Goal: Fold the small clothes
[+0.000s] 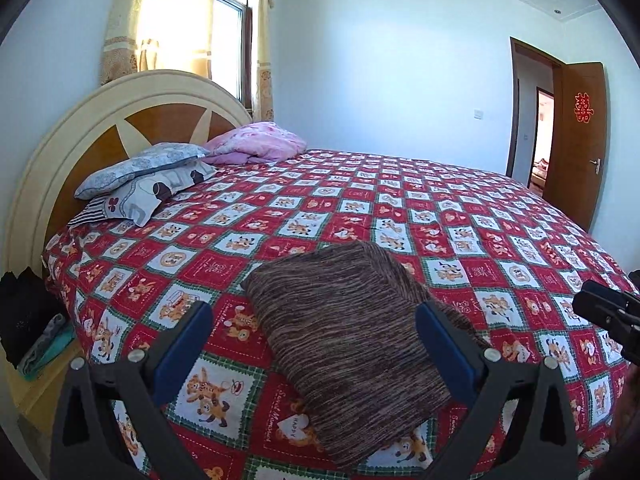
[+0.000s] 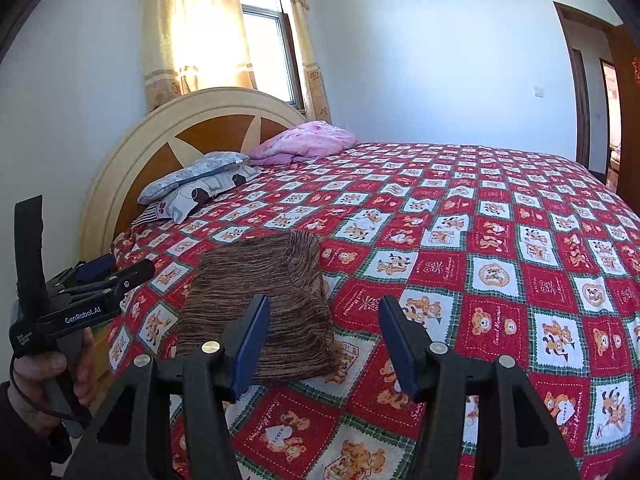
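A brown striped garment (image 1: 352,360) lies folded into a neat rectangle on the red checked bedspread (image 1: 460,240), near the bed's front edge. My left gripper (image 1: 314,310) hovers above it, open, its blue pads (image 1: 188,344) standing wide on either side with nothing gripped. From the right wrist view the same garment (image 2: 260,304) sits left of centre, and my right gripper (image 2: 324,302) is open above its right edge, holding nothing. The left gripper (image 2: 128,266) shows at the left, held by a hand (image 2: 40,372). The right gripper (image 1: 600,304) pokes in at the right edge.
Pillows (image 1: 144,176) and a pink quilt (image 1: 260,144) lie by the round headboard (image 1: 60,152). A low bedside stand (image 1: 36,384) with dark and teal cloth is at the left. The curtained window (image 1: 224,32) is behind, and an open brown door (image 1: 576,136) at the right.
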Action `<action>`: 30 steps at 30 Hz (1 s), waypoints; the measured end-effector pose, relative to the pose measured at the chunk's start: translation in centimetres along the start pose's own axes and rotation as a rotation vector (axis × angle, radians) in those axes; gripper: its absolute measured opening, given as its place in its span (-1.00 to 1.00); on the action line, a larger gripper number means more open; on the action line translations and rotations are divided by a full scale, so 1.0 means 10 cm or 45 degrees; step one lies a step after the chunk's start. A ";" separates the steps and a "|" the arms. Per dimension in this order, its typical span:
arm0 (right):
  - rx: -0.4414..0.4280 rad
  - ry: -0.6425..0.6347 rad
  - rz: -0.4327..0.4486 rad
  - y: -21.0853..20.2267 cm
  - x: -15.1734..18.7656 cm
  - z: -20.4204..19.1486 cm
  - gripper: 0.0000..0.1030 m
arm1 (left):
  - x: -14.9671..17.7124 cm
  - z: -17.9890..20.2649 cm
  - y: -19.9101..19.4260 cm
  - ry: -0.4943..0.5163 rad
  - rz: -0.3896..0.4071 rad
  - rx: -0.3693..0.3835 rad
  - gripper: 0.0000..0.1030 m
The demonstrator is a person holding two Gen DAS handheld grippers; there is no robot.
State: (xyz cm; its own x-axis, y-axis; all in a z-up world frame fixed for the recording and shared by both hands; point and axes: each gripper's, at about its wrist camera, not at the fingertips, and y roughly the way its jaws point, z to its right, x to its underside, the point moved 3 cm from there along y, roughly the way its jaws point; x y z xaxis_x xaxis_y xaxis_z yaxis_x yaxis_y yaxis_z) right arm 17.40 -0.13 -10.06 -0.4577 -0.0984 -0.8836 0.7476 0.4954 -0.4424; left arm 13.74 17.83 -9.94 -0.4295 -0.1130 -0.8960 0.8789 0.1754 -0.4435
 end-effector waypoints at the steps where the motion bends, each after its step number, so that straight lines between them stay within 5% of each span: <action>1: -0.001 -0.004 0.002 -0.01 0.00 -0.01 0.12 | 0.00 0.00 0.00 -0.002 0.001 -0.001 1.00; 30: -0.022 -0.014 -0.005 -0.03 0.03 -0.12 0.14 | -0.01 0.01 -0.01 -0.009 -0.001 -0.004 1.00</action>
State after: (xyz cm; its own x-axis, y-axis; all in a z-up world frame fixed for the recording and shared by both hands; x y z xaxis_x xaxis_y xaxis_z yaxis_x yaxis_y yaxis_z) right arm 16.54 0.72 -10.00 -0.4555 -0.1099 -0.8834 0.7371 0.5099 -0.4435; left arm 13.66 17.72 -9.83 -0.4288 -0.1202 -0.8954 0.8779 0.1785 -0.4444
